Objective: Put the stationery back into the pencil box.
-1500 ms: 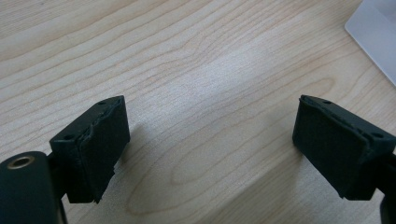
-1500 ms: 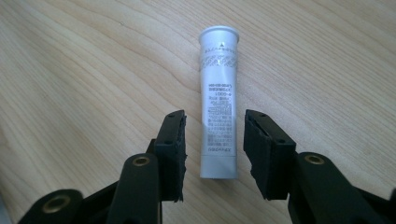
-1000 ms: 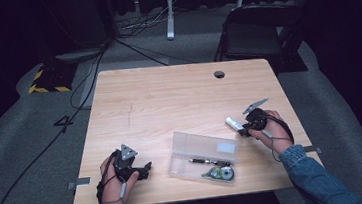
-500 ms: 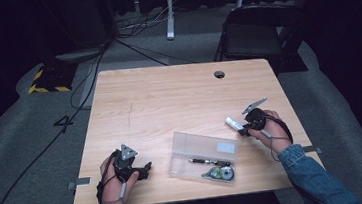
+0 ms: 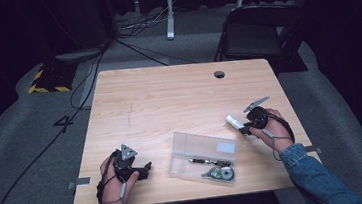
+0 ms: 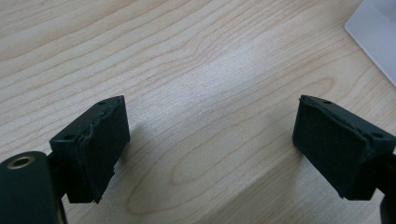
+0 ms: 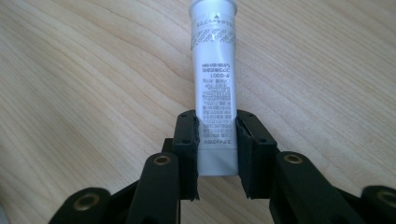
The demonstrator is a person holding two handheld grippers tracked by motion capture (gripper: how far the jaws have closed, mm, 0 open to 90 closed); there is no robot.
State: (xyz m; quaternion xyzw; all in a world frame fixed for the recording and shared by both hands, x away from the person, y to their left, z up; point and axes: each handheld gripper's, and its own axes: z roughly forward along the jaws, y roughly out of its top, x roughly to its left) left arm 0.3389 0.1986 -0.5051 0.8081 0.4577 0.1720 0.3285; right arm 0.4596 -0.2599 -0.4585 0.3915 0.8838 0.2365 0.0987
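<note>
Scanning from the left, I counted two grippers, one in each hand. The left gripper [image 5: 143, 171] sat low on the wooden table [image 5: 169, 103] near its front edge, and in the left gripper view its jaws stood spread wide with only bare wood grain between the two black pads [image 6: 95, 144]. Nothing touched either pad. Off past its right jaw I saw the corner of one clear plastic case [image 6: 376, 35].

In the high view that single case [image 5: 201, 152] lay between the two grippers, well apart from the left jaws and nearer the right ones. Inside it I made out one pen [image 5: 202, 161] and one round tape dispenser [image 5: 221, 173]; I could not tell more of the contents.

To the right, the right gripper [image 5: 242, 129] had just been closing, and its jaws pinched one white tube [image 7: 215, 84] by its flat crimped end. In the right gripper view both pads [image 7: 187, 140] pressed against the tube's sides, the tube running straight out ahead of the jaws over the wood, its printed body and banded neck beyond the fingertips. From above, the tube [image 5: 233, 122] stuck out of the jaws toward the case, just beside the case's far right corner but apart from it.

One grommet hole [image 5: 219, 74] marked the far side of the table.
</note>
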